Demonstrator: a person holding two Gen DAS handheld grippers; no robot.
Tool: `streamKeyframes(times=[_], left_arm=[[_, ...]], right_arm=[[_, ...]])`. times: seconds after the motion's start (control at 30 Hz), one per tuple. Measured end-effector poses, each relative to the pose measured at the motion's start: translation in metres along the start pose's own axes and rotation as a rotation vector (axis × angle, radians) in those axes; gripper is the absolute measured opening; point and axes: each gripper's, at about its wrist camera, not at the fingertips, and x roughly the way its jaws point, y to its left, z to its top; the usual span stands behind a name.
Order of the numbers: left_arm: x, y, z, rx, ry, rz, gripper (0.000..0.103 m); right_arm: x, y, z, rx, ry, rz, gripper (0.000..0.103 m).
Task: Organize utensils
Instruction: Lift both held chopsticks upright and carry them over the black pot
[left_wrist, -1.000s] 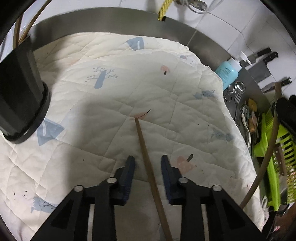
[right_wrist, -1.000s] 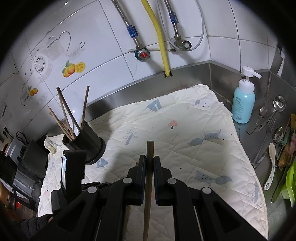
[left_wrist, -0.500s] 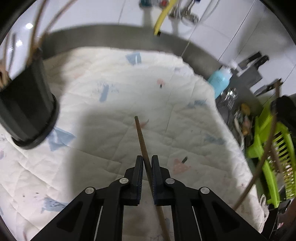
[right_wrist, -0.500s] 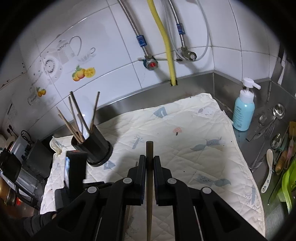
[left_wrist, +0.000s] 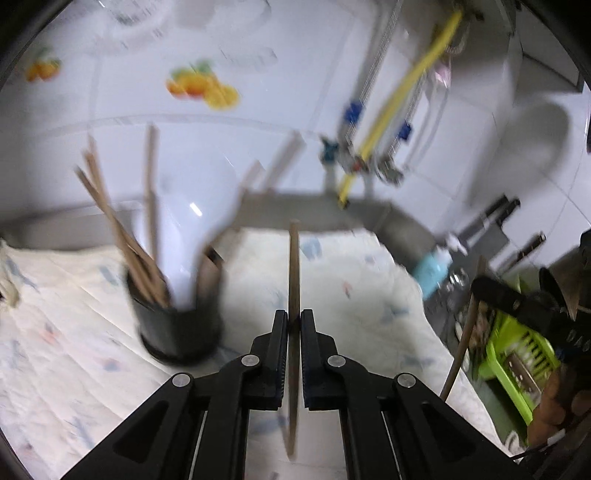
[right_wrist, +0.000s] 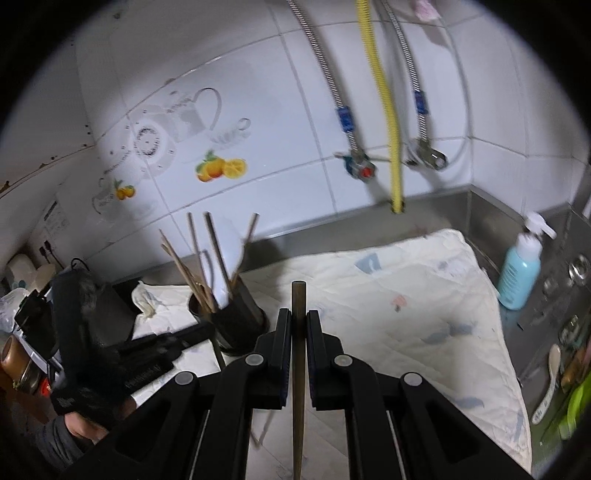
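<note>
My left gripper (left_wrist: 294, 317) is shut on a wooden chopstick (left_wrist: 293, 266) that points up and forward, lifted above the quilted cloth (left_wrist: 351, 295). A black holder (left_wrist: 177, 325) with several chopsticks stands to its left. My right gripper (right_wrist: 298, 317) is shut on a darker chopstick (right_wrist: 298, 299), held above the cloth (right_wrist: 406, 306). The black holder (right_wrist: 236, 317) is just left of it in the right wrist view. The left gripper (right_wrist: 155, 354) shows low at the left there.
A blue soap bottle (right_wrist: 519, 273) stands at the cloth's right edge, with spoons (right_wrist: 552, 373) on the steel counter beyond. A green rack (left_wrist: 517, 362) sits at the right. Hoses and a yellow pipe (right_wrist: 384, 103) hang on the tiled wall.
My left gripper shut on the chopstick that lay on the cloth and lifted and tilted it up, toward the holder. My right gripper rose with its chopstick still held.
</note>
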Motion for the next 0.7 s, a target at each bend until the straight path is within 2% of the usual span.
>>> streamKeyframes(times=[0.3,0.5,0.7], left_arm=[[-0.064,0.043,0.067,-0.02,-0.195,0.058,0.006],[-0.089,0.059,0.109,-0.006,-0.277,0.066,0.006],[-0.093,0.071,0.13,0.007,-0.324,0.093,0.006]], right_arm=[[0.021,0.046,0.036,-0.08,-0.038,0.085,0.01],[0.032,0.076,0.065,-0.118,-0.081,0.127,0.01],[0.049,0.103,0.089,-0.154,-0.144,0.143,0.01]])
